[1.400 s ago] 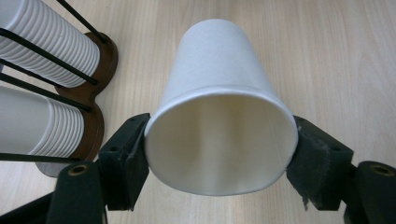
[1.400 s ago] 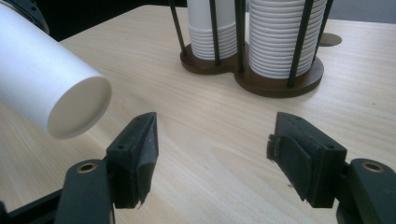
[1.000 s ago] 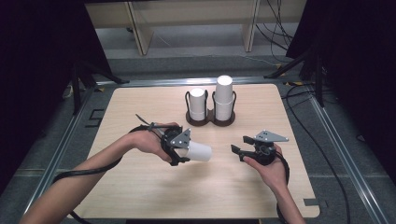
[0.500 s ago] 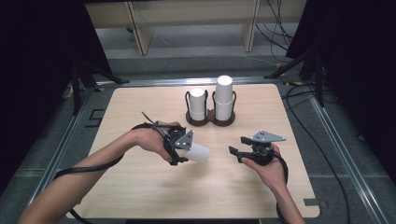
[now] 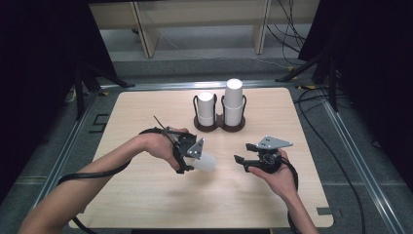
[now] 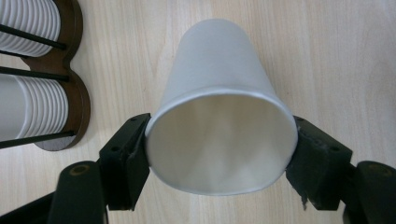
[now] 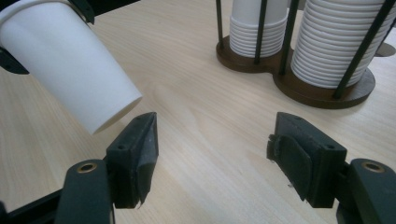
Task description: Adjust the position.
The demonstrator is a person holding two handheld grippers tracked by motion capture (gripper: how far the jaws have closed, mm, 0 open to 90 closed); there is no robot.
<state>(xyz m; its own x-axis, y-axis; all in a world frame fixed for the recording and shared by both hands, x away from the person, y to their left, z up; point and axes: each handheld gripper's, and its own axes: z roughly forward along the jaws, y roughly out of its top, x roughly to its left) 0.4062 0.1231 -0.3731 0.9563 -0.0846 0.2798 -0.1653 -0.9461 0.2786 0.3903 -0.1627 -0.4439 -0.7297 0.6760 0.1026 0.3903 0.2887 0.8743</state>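
1 loose cup (image 5: 205, 162), 2 cup stacks (image 5: 234, 103), 1 holder (image 5: 219, 126), 2 tongs (image 5: 240, 160).

Left gripper (image 5: 192, 158), right gripper (image 5: 242, 160): black bodies, black blocky jaws with round brass-toned fasteners, grey three-cornered top plates, trailing black cables. Bare forearms, no sleeves.

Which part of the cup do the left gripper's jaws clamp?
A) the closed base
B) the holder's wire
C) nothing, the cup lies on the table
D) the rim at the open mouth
D: in the left gripper view, the left gripper has its jaws pressed on either side of the paper cup at its open rim, with the base pointing away.
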